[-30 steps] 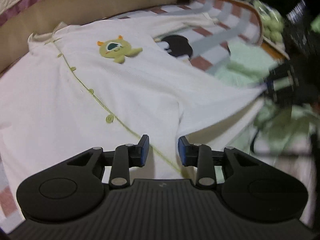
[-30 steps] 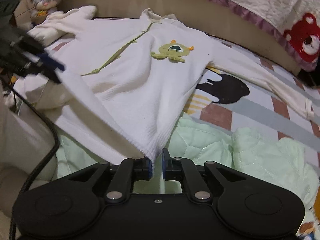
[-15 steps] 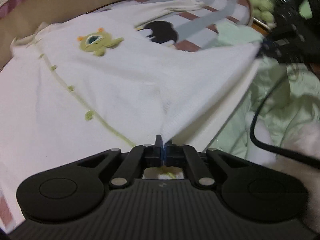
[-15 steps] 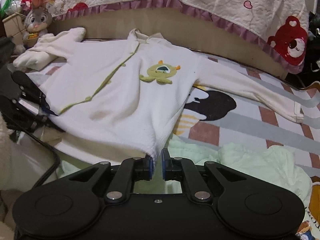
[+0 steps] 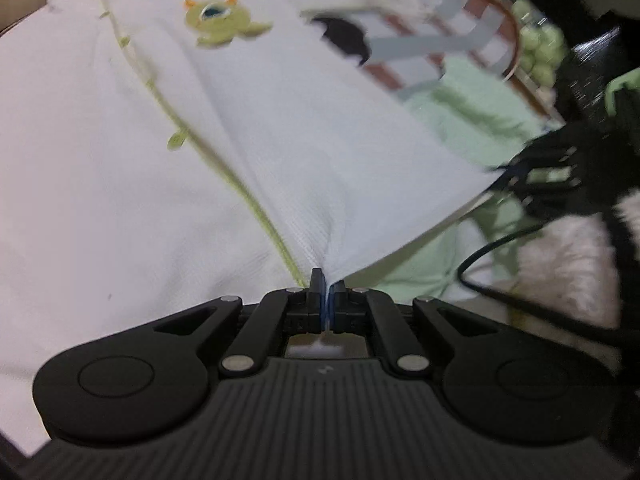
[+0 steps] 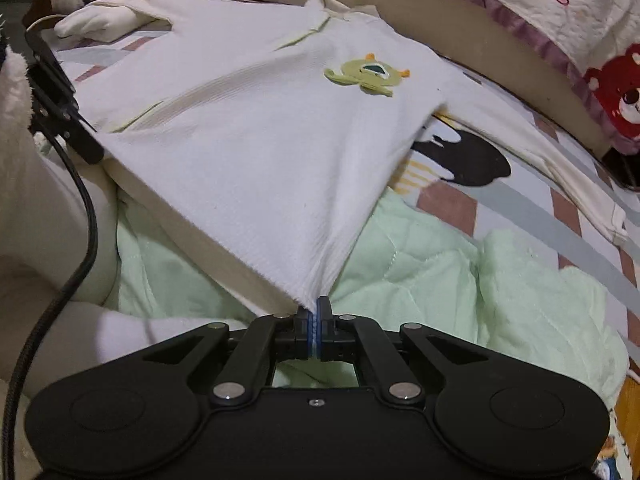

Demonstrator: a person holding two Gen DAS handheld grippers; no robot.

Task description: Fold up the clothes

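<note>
A white baby garment with a green monster patch lies spread on the bed, collar at the far end. My left gripper pinches the hem beside the green-trimmed front edge. Its jaws are opening a hair, but the pads still press on the cloth. My right gripper is shut on the other hem corner. The hem hangs stretched and raised between the two. One long sleeve lies out to the right.
A pale green quilted blanket is bunched under the raised hem. The striped sheet has a black animal print. A beige bed rail and a bear-print quilt stand behind. A black cable hangs at left.
My left gripper, open over the hem a second ago, has shut on it. The hem has lifted and is pulled taut between both grippers. The right stayed shut on its corner.
</note>
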